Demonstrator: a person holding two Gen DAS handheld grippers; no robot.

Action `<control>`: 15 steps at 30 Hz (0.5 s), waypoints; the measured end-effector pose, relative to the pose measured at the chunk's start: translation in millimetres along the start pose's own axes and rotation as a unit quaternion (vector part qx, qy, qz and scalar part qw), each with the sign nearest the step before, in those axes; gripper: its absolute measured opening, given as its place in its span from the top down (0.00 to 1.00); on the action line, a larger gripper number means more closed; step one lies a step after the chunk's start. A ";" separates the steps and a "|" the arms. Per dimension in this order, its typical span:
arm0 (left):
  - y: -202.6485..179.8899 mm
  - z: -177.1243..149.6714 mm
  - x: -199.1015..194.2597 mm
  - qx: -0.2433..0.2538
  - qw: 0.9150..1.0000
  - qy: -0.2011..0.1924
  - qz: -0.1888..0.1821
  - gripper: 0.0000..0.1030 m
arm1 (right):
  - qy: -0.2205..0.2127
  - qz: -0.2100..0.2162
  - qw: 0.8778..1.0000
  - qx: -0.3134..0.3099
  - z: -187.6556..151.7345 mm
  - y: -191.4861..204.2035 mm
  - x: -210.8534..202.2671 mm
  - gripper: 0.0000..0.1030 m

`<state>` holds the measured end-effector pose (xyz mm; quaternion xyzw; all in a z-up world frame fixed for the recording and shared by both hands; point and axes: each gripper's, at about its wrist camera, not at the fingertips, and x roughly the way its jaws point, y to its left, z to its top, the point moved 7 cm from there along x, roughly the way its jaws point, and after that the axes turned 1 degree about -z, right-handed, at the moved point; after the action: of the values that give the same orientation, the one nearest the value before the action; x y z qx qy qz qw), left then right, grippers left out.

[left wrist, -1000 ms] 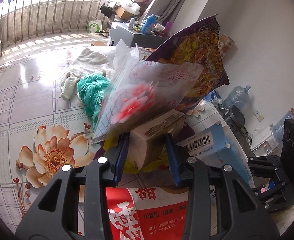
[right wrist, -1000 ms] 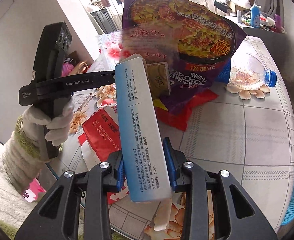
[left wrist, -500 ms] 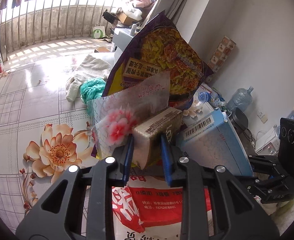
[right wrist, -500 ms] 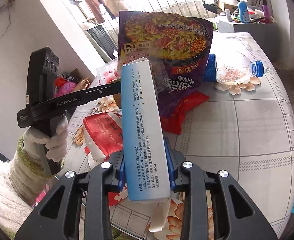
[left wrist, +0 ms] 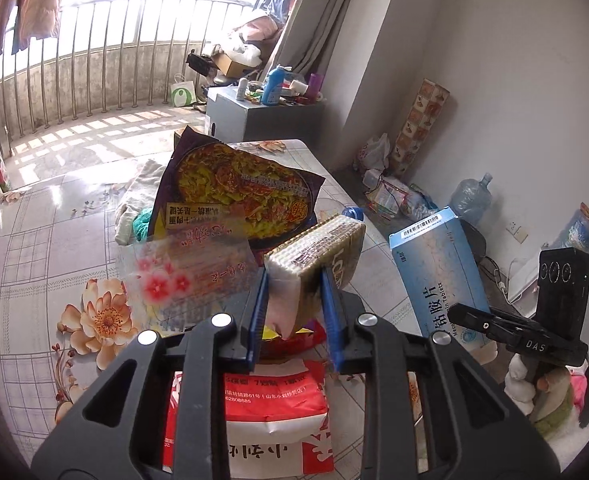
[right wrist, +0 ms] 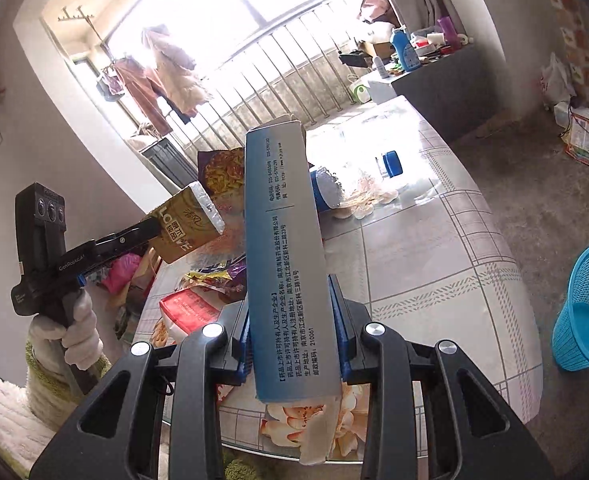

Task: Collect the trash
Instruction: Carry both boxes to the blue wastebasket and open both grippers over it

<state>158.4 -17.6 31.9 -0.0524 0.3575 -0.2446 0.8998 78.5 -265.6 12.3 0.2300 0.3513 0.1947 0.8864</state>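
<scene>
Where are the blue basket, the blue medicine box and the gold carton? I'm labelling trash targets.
blue basket (right wrist: 588,312), right wrist view, mesh wall.
blue medicine box (right wrist: 290,264), right wrist view, printed side face.
gold carton (left wrist: 314,256), left wrist view, top edge.

Harsh daylight from the barred balcony window (right wrist: 254,12) blows out highlights, glaring off the tabletop (right wrist: 374,128); fisheye edges curve darkly.
</scene>
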 end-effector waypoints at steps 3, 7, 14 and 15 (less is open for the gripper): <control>-30.7 15.8 11.6 0.015 1.000 0.009 -0.021 0.77 | -0.035 -0.015 0.999 0.031 8.9 -27.3 -20.5 0.70; -87.1 38.3 50.8 0.045 0.996 0.052 -0.054 0.77 | -0.089 -0.058 0.991 0.083 17.8 -77.3 -53.9 0.70; -227.8 47.4 176.6 0.115 0.970 0.174 -0.126 0.77 | -0.148 -0.179 0.944 0.234 6.1 -201.5 -101.2 0.70; -247.8 40.8 198.2 0.123 0.964 0.196 -0.134 0.77 | -0.151 -0.189 0.935 0.261 1.0 -221.9 -103.8 0.70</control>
<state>209.7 -332.3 6.3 0.0603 0.4840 -0.4101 0.7707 49.6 -500.1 -52.5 0.4096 0.2891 -0.1118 0.8580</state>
